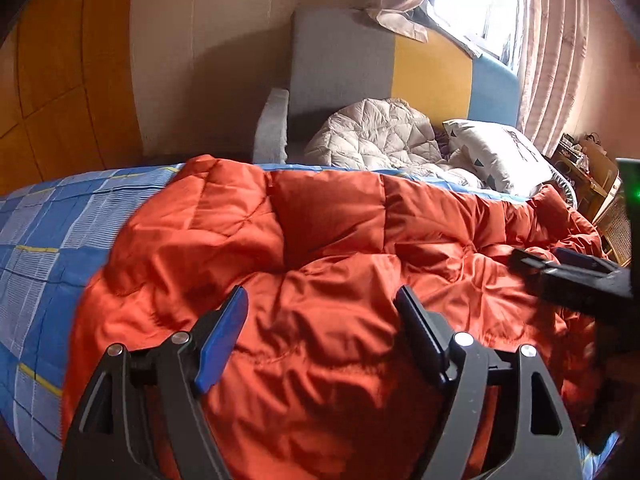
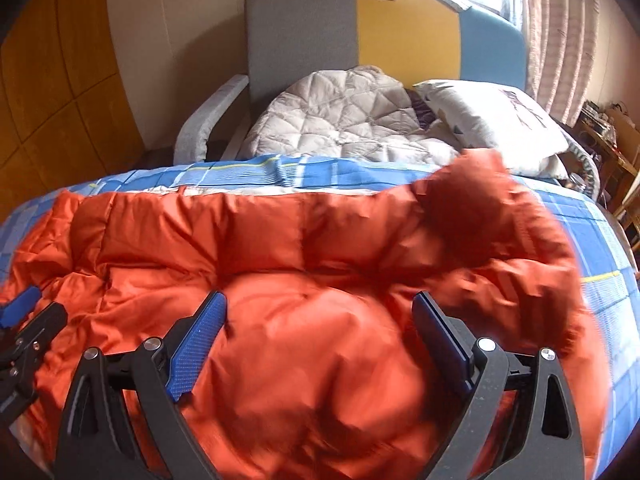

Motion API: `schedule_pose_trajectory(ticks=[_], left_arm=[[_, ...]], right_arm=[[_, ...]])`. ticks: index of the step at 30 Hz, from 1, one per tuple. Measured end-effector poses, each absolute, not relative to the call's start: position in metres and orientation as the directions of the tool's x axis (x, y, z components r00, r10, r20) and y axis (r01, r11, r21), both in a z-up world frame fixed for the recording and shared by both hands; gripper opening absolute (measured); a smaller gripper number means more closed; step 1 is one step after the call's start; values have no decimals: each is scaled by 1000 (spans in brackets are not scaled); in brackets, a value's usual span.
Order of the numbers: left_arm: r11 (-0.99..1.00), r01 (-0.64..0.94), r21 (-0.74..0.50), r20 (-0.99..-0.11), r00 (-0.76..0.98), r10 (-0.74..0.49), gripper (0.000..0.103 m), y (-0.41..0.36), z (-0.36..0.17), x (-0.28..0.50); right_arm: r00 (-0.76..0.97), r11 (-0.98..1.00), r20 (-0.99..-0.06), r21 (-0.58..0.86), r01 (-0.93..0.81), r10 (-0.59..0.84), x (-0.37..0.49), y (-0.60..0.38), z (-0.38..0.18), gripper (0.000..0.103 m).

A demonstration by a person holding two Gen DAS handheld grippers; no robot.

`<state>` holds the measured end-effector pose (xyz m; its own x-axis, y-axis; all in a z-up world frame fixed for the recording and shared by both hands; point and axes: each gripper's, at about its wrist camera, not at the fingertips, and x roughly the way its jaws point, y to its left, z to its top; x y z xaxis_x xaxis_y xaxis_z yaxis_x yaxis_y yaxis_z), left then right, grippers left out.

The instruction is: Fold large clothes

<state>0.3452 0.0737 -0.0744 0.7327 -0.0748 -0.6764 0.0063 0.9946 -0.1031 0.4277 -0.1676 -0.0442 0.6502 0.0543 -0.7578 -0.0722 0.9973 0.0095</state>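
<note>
The left claw (image 1: 322, 318) stands wide open with nothing between its pads, hanging just over the near bulge of the orange padded coat (image 1: 320, 240). The right claw (image 2: 320, 326) is likewise spread and empty, above the same bulge further along. The coat lies below and ahead of both, stretched crosswise on the blue checked bed (image 1: 44, 232), its long axis running side to side. One bunched end, perhaps a sleeve or hood though blur hides which, rises beyond the right claw, so that hand looks the nearer for folding it inward.
</note>
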Motion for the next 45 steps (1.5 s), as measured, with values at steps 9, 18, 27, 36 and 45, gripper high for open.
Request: schedule_pose_trajectory(ticks=[9, 18, 27, 36, 45], left_arm=[[993, -21, -116, -657, 751, -61, 75, 117, -71, 322], [996, 4, -89, -709, 702, -66, 71, 139, -79, 341], [985, 23, -172, -750, 644, -147, 65, 153, -100, 373], [989, 42, -143, -750, 648, -136, 65, 147, -113, 377], [993, 43, -109, -748, 655, -111, 65, 141, -113, 373]], right_arm=[[657, 989, -753, 81, 120, -18, 404, -267, -16, 93], [530, 922, -829, 328, 204, 178, 391, -338, -61, 93], [481, 886, -812, 443, 137, 332, 389, -331, -82, 81], [445, 866, -796, 492, 84, 409, 389, -324, -75, 36], [477, 952, -845, 302, 55, 240, 385, -280, -25, 20]])
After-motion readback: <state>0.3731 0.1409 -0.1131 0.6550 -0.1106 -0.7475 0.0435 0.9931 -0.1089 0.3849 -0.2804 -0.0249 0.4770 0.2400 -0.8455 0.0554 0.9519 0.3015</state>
